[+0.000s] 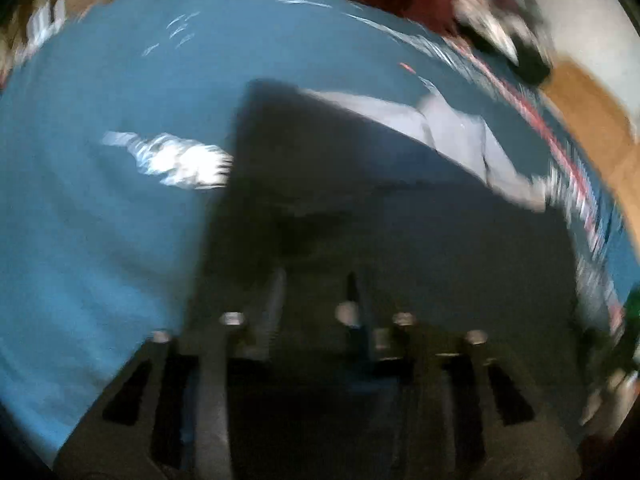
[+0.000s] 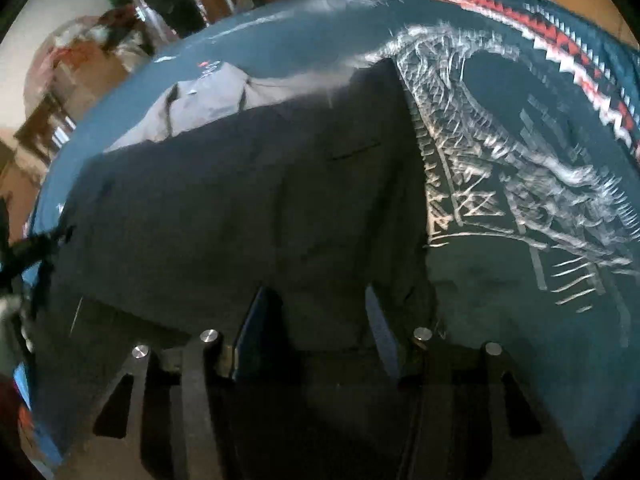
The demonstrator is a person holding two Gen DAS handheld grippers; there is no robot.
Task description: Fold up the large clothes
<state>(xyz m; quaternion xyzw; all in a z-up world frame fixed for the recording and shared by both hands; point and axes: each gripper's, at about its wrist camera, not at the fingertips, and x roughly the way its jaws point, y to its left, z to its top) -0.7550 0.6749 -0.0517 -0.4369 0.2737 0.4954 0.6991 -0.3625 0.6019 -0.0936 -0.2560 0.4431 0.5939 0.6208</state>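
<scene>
A: Across the centre of both wrist views lies the dark garment [image 2: 248,208], spread on a blue cloth [image 1: 100,240]. Its pale lining [image 1: 456,136] shows at upper right in the left view and at upper left in the right view.

B: State of the tongs?

A: Left gripper [image 1: 316,292]: fingers stand narrowly apart, with dark fabric filling the gap. Both pictures are blurred, so I cannot tell whether that fabric is pinched or merely lies behind the fingers. Right gripper [image 2: 320,308]: fingers stand wider apart, again with dark fabric between and below them; a grip cannot be confirmed.

B: Step in hand?

A: Judged as an early or middle fold. The garment looks doubled over once, since the lining is exposed along the far edge, but it is still broad. Both grippers sit at the near edge, at lower centre of each frame.

B: Requirement for the next move?

A: Probably this: secure the near edge with both grippers, one at each corner, then carry it level toward the far edge. Keep the two grippers in step so the edge stays straight.

B: Surroundings?

A: White print [image 2: 500,184] on the blue cloth at right in the right view; a red-and-white border [image 2: 560,48] at upper right. Neither obstructs the fold.
</scene>
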